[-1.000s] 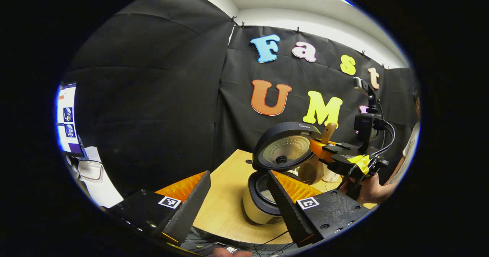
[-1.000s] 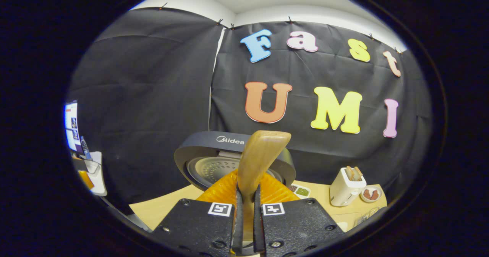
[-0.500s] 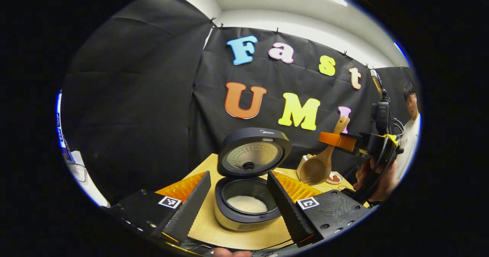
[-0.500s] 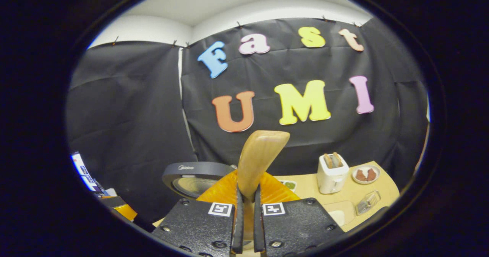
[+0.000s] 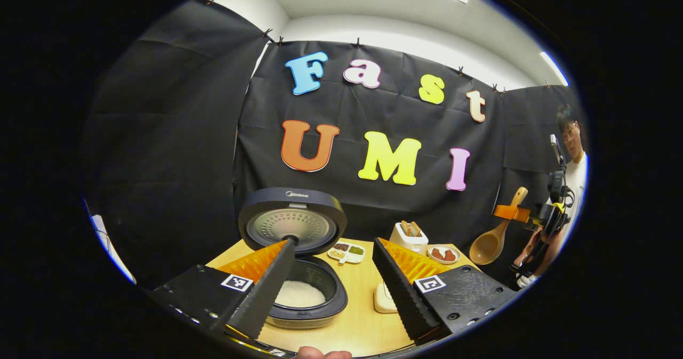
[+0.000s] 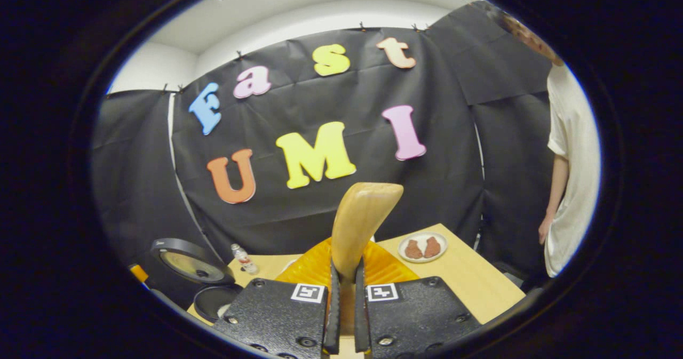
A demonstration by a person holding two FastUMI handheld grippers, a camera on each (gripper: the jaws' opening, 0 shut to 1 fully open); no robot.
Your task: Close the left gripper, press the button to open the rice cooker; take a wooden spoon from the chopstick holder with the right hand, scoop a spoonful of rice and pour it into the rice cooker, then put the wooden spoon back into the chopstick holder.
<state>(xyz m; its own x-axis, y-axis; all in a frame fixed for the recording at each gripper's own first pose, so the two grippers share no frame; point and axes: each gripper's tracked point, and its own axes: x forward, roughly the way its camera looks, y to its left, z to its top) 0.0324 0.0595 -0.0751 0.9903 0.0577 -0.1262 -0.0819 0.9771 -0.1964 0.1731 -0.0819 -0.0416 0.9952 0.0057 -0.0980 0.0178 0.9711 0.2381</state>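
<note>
Left tool (image 5: 331, 279) open, fingers spread wide, hovering over near table (image 5: 357, 321) edge. Rice cooker (image 5: 304, 295) just behind left finger, lid (image 5: 292, 221) raised upright, white rice (image 5: 299, 295) in pot. Bare table strip between cooker and small white object at right finger. Seasoning dish (image 5: 346, 251), toaster (image 5: 408, 236), plate (image 5: 443, 253) along back edge.

Right tool (image 6: 344, 316) closed on wooden spoon (image 6: 363, 220) handle, handle upright. In left gripper view, spoon bowl hangs down at far right, past table's right edge, well apart from cooker. Person (image 6: 571, 161) stands right of table.
</note>
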